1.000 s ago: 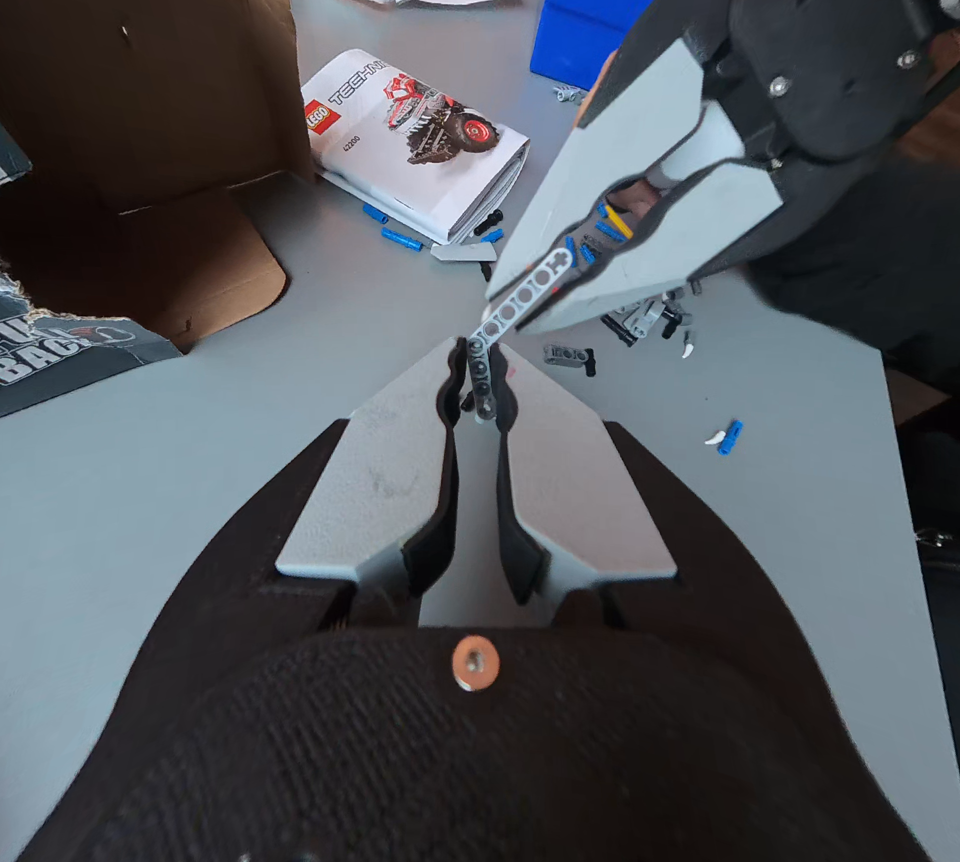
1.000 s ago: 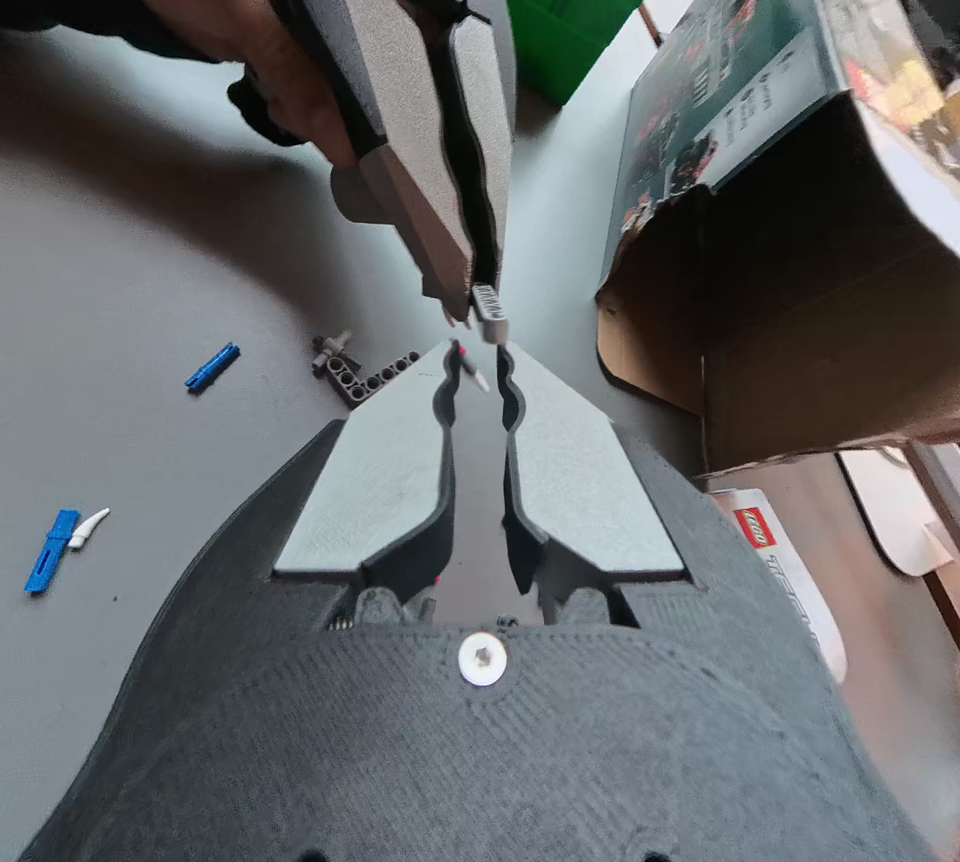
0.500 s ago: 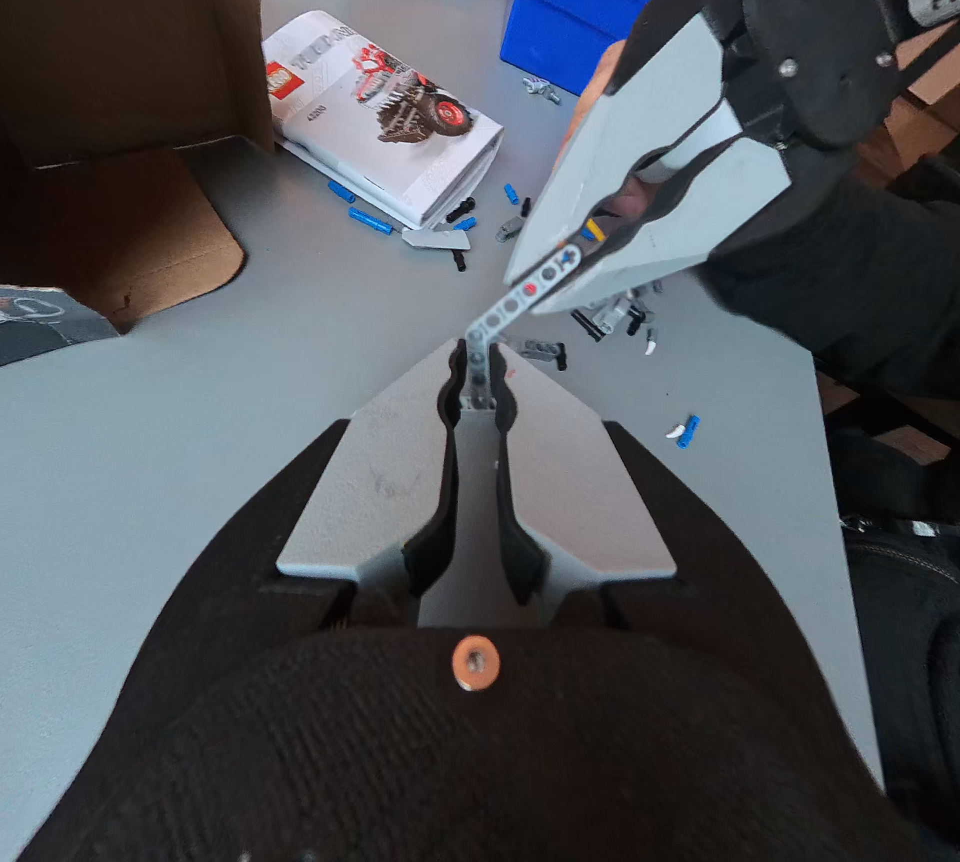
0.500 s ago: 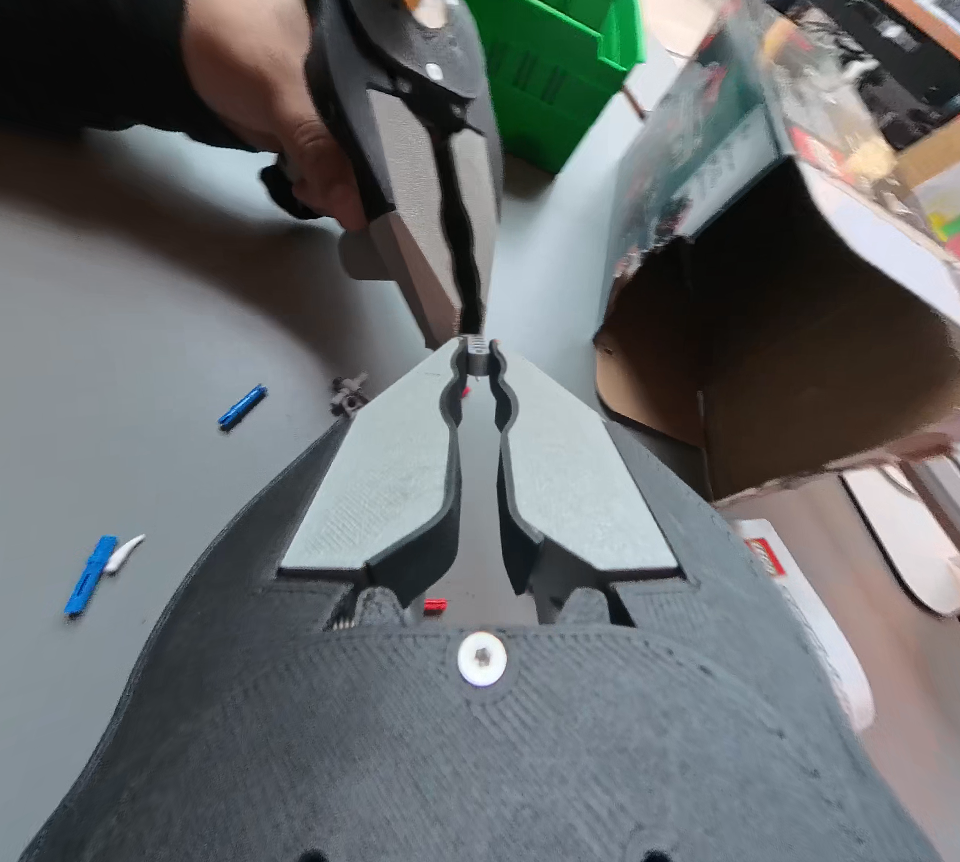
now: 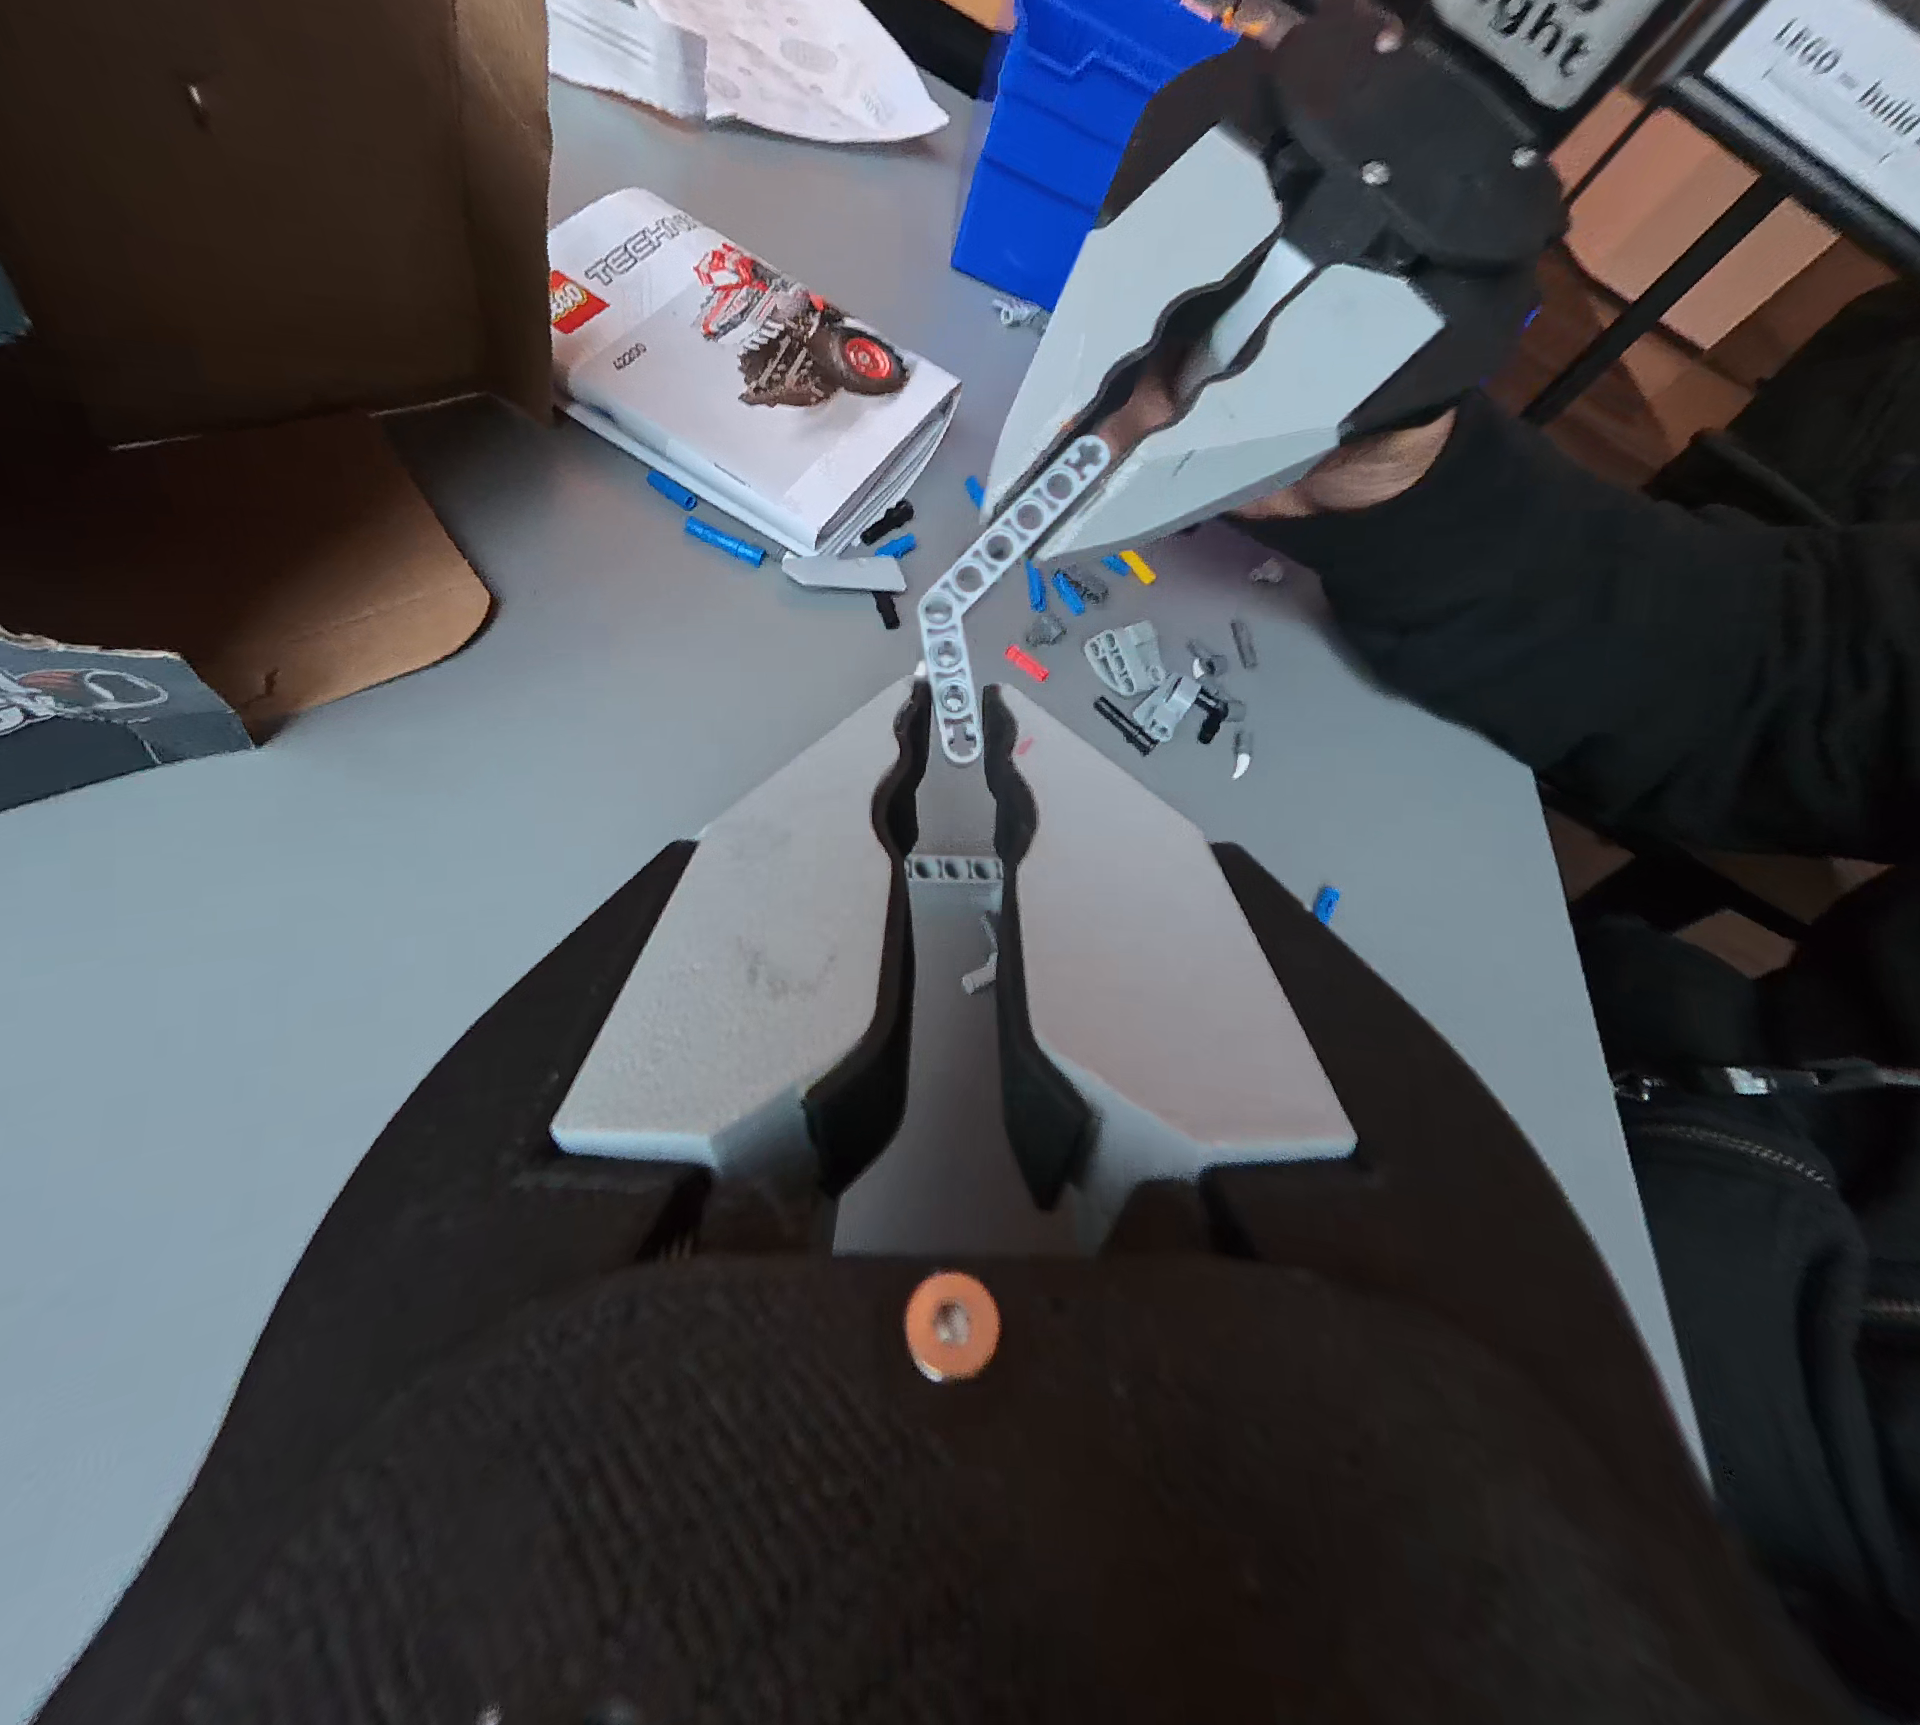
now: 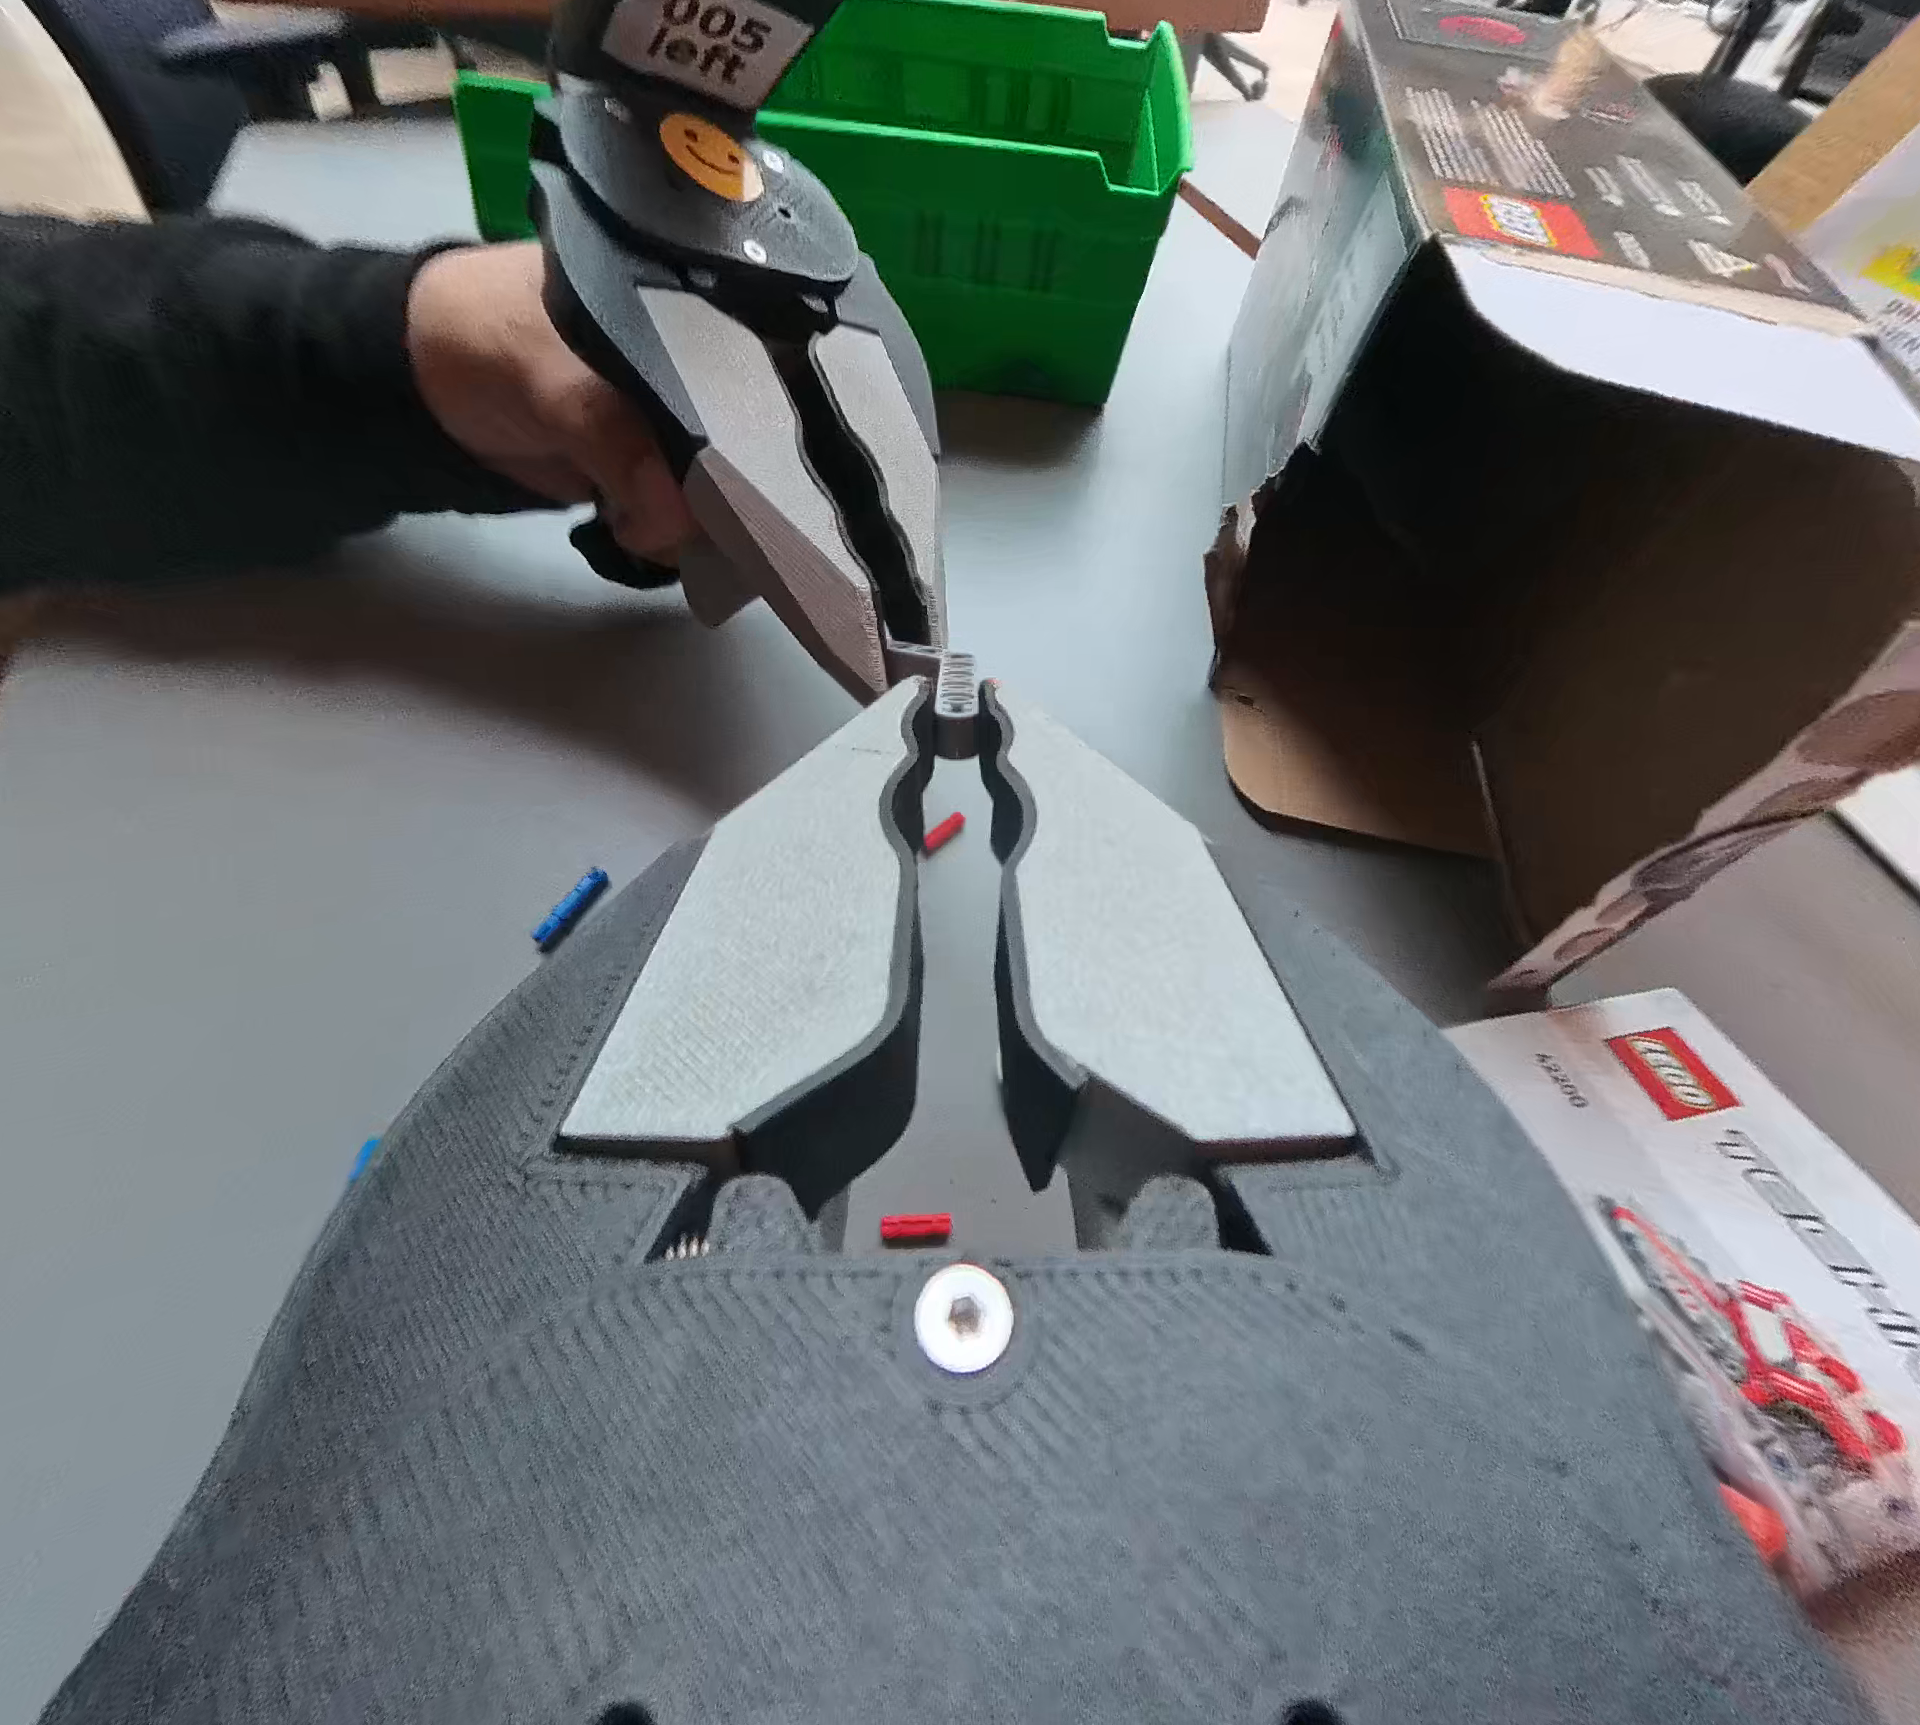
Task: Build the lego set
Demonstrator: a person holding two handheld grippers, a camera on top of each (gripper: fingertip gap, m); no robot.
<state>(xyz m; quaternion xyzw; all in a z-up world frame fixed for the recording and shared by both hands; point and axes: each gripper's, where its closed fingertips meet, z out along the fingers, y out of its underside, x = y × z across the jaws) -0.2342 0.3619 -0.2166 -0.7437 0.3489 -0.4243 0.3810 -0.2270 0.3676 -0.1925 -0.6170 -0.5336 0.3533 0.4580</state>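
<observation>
Left gripper (image 5: 951, 707): clamps beam's (image 5: 992, 551) short end.
Right gripper (image 6: 954, 719): grips its long end.
Below: loose parts (image 5: 1143, 678).
Left: box (image 5: 260, 117), booklet (image 5: 748, 366).

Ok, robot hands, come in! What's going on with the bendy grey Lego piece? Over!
Right gripper shut on bent grey beam. Left gripper around its other end, grip unclear. Beam held above table. Nothing in the way.
</observation>
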